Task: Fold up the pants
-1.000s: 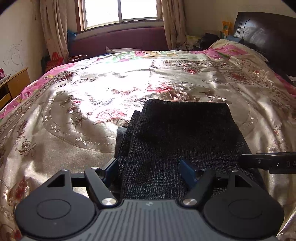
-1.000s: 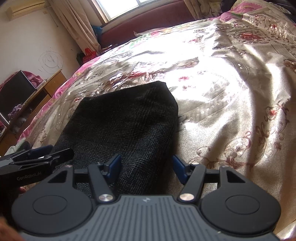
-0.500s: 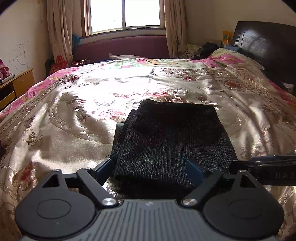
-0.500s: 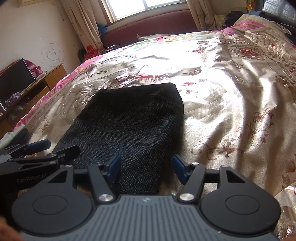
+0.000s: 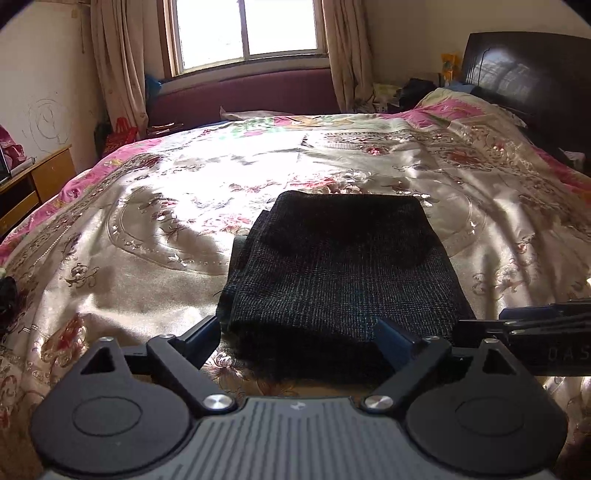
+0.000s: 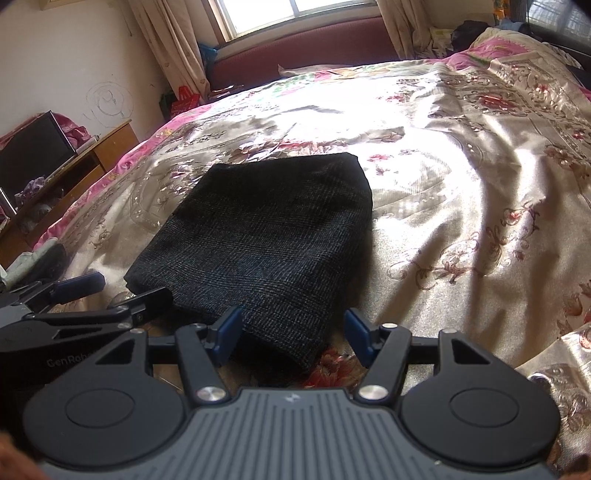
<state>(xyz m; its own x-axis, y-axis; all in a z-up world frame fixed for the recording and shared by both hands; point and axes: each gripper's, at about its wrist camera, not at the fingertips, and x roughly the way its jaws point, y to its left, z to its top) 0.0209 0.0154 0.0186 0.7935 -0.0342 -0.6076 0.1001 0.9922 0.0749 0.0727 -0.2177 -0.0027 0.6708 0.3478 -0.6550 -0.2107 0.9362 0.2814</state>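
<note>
The pants, dark and finely checked, lie folded into a compact rectangle on the floral satin bedspread, straight ahead of both grippers. Seen from the left gripper, the near edge of the folded stack sits just beyond the fingertips and spans most of the gap between them; the left finger stands off the stack's left side over bare bedspread, while the right finger overlaps the stack's near right corner in the picture, though whether it touches the cloth cannot be told. Its jaws have just been opening and now stand spread wide, gripping nothing, with only the near hem of the pants lying in front of the gap. The right gripper is held partly open, its blue pads apart and closed on nothing; the near right corner of the pants reaches in between its fingers, closer to the left pad, with the bedspread showing by the right pad. From this gripper the stack stretches away ahead and to the left. The left gripper shows there as a dark arm low on the left, beside the stack's near left corner. The far fold of the pants points toward the window.
</note>
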